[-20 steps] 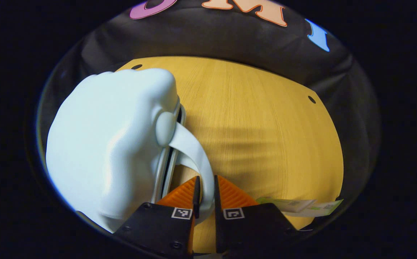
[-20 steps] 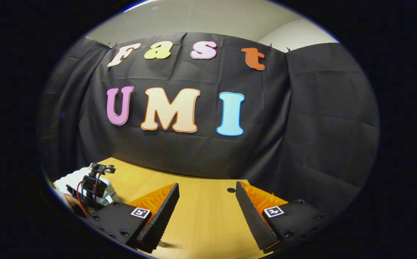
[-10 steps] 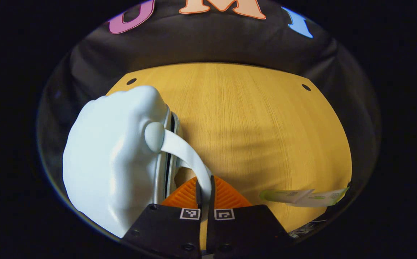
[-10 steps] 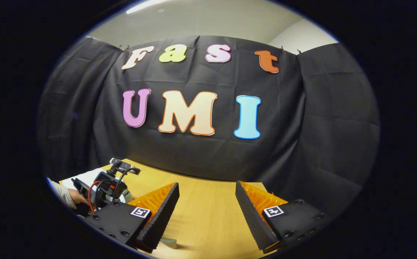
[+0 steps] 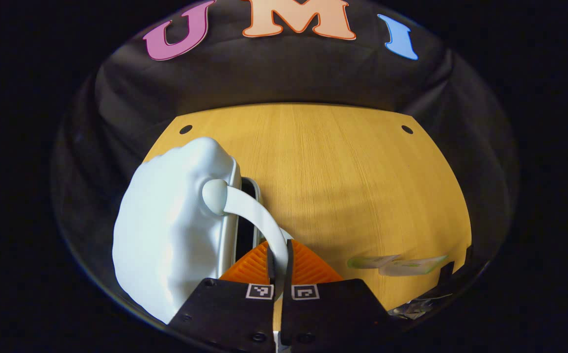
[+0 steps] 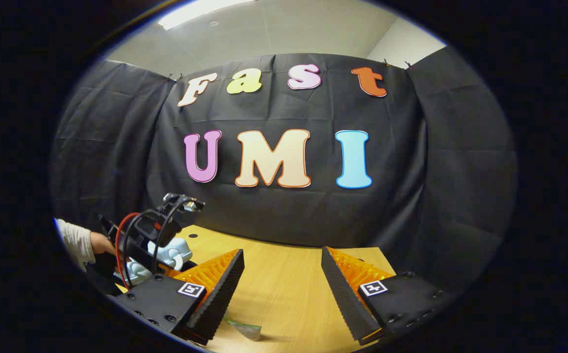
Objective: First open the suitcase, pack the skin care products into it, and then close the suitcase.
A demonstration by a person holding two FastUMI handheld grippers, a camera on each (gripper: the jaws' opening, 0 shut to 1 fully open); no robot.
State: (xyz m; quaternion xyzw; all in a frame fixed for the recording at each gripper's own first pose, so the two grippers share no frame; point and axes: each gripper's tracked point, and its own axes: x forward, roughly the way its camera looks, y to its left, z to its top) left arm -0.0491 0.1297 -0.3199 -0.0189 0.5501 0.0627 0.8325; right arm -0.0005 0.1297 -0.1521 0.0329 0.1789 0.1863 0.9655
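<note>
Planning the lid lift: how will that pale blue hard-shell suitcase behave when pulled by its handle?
The pale blue suitcase looks rigid and glossy, so probably slippery. Its handle, pinched by the left gripper, arches stiffly. Its seam gapes, so the lid likely swings.

The suitcase (image 5: pixel 166 235) looks like smooth moulded plastic with a soft sheen, and its handle (image 5: pixel 254 215) has the same smooth finish. The table (image 5: pixel 343 186) is matt wood with a fine straight grain. The sachets (image 5: pixel 397 264) look like thin glossy foil or paper. The wall (image 6: pixel 284 215) is matt, creased cloth. The right gripper (image 6: pixel 282 289) has ribbed plastic fingers (image 6: pixel 225 289) with rough, toothed pads.
</note>
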